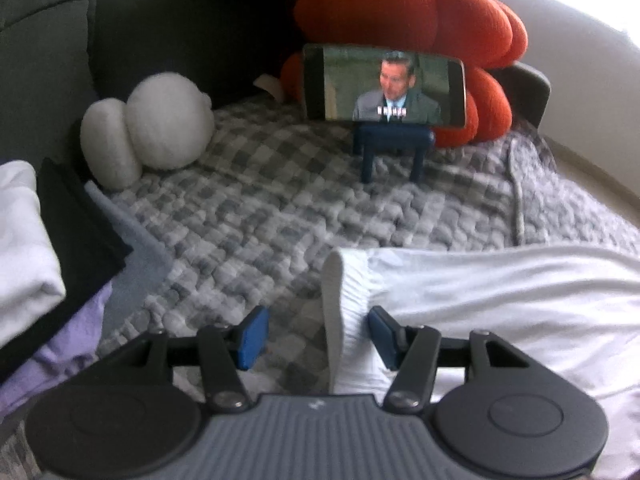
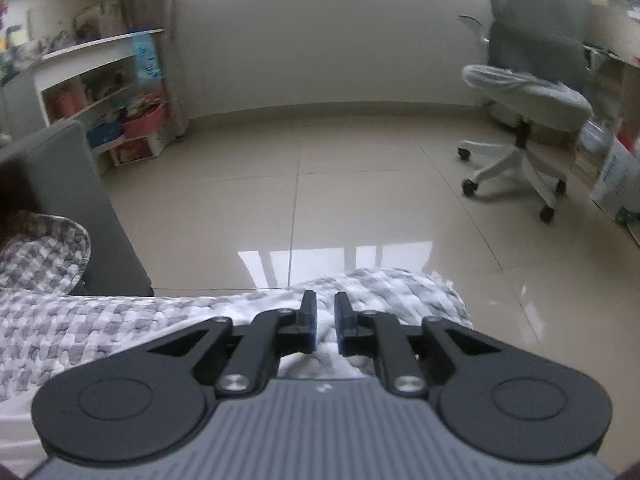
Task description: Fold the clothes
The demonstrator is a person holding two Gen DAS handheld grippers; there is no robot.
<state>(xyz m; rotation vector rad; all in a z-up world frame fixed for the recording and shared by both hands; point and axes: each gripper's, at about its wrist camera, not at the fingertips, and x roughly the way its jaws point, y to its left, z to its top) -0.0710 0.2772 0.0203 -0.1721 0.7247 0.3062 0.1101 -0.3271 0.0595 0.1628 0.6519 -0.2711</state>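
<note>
Blue-padded jaws of the left gripper [image 1: 314, 338] are held half open and angled down over the ribbed hem of a white garment [image 1: 500, 300], nothing being gripped. Spread on the checked blanket [image 1: 260, 208], the garment looks smooth. The right gripper [image 2: 325, 322] is parted slightly, empty, above the blanket's edge.

blanket [image 1: 280, 216]: grey-white check, centre | white garment [image 1: 500, 304]: lower right | plush cushion [image 1: 420, 28]: orange, top | round pillow [image 1: 168, 120]: cream, left | phone stand [image 1: 392, 148]: navy | gripper pads [image 1: 252, 338]: blue | floor tiles [image 2: 360, 184]: beige
</note>
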